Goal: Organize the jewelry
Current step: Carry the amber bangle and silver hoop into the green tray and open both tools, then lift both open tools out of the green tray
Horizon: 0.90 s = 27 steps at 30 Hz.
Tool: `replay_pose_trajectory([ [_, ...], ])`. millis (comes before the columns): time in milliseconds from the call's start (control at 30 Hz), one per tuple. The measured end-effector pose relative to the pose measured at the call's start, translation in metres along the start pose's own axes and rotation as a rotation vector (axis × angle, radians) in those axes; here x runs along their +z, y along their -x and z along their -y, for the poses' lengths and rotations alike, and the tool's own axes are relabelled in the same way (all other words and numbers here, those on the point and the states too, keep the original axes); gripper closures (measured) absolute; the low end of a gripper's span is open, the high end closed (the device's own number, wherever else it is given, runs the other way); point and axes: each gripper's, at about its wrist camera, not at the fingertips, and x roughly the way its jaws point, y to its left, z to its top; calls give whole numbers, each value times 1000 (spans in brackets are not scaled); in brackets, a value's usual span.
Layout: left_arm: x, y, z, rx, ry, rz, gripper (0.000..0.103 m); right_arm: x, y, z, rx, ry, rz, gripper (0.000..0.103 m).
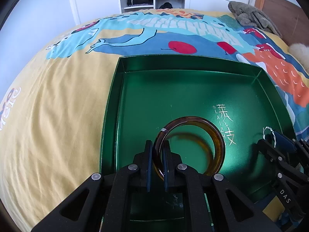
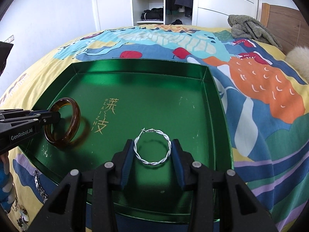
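A shiny green tray lies on the bed. My left gripper is shut on a brown amber bangle, held just above the tray floor at its left side; the bangle and the left gripper also show in the right wrist view. My right gripper is shut on a twisted silver hoop earring, its two pads pressing the hoop's sides over the tray's near middle. The right gripper with the earring shows at the right of the left wrist view.
The bed has a yellow cover with a bright printed pattern. A silver chain and other small jewelry lie on the cover left of the tray. A grey plush throw and a wooden headboard are at the far right.
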Motion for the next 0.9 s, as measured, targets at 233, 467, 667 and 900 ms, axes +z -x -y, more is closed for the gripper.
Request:
replay_pose_trajectory([
  [233, 0, -1, 1, 22, -4, 7, 92, -3, 1, 0, -10, -4, 13, 65],
  [467, -3, 1, 5, 50, -26, 16, 92, -4, 3, 1, -10, -8, 4, 62],
  [667, -3, 11, 4, 36, -40, 19, 79, -4, 10, 4, -11, -29, -15, 59],
  [900, -5, 88, -3, 25, -68, 131, 68, 9, 79, 4, 5, -48, 83, 59],
])
